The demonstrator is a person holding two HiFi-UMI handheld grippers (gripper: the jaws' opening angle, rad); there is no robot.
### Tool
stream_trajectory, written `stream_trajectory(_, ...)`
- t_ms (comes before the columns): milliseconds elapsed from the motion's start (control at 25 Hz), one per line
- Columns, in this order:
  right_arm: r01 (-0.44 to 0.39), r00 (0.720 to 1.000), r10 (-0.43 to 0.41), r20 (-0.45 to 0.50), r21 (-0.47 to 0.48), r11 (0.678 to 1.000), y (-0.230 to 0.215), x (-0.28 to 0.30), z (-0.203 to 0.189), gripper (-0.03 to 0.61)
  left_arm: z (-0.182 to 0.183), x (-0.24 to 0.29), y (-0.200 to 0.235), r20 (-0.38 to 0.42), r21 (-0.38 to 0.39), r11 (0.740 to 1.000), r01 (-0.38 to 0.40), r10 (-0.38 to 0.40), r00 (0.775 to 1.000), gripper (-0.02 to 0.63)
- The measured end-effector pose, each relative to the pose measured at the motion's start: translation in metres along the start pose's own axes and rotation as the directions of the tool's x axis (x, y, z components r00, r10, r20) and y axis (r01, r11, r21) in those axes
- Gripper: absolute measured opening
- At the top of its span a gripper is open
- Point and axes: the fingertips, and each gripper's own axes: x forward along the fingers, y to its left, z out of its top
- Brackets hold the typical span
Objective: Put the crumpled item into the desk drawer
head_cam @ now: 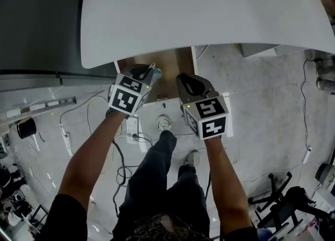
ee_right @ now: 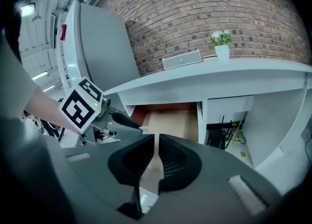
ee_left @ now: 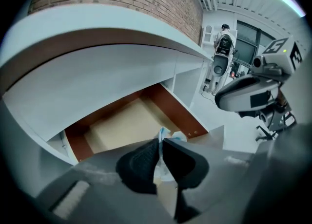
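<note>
The desk drawer (head_cam: 170, 66) stands pulled out under the white desktop (head_cam: 204, 14), its pale wooden bottom bare. My left gripper (head_cam: 152, 71) hangs over the drawer's near left part, shut on the crumpled item (head_cam: 155, 72), a thin pale blue-white scrap. From the left gripper view the crumpled item (ee_left: 162, 142) pokes out between the closed pads of the left gripper (ee_left: 160, 146), above the drawer (ee_left: 124, 125). My right gripper (head_cam: 184, 80) is beside it over the drawer's near right edge, shut and holding nothing. The right gripper (ee_right: 157, 141) faces the drawer (ee_right: 173, 121).
A grey cabinet (head_cam: 31, 20) stands left of the desk. Cables and a power strip (head_cam: 132, 129) lie on the floor by the person's legs (head_cam: 162, 182). A chair base (head_cam: 282, 203) sits at lower right. A potted plant (ee_right: 222, 45) and a white bar (ee_right: 181, 61) rest on the desktop.
</note>
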Motion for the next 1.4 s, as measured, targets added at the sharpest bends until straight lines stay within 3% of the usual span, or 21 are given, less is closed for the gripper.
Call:
stream_trajectory(480, 0.002, 1.0, -0.002, -0.014, 0.011, 1.0, -0.009, 0.006, -0.002, 0.03, -0.004, 0.023, -0.003, -0.021, 0.007, 1.0, 0.026, -0.026, 0.999, 0.034)
stream_trajectory(760, -0.009, 1.0, 0.01, -0.007, 0.016, 1.0, -0.005, 0.0, -0.003, 0.028, -0.009, 0.022, -0.018, -0.042, 0.033, 0.999, 0.029, -0.028, 0.999, 0.076)
stream_trajectory(1120, -0.036, 0.999, 0.036, 0.016, 0.001, 0.999, 0.012, -0.019, 0.012, 0.028, -0.003, -0.016, -0.018, -0.012, 0.015, 1.0, -0.015, 0.015, 1.0, 0.077)
stream_trajectory(1400, -0.059, 0.997, 0.06, 0.049, -0.029, 0.998, 0.026, -0.055, 0.035, 0.028, 0.018, -0.064, -0.033, 0.059, -0.005, 0.997, -0.071, 0.071, 0.996, 0.077)
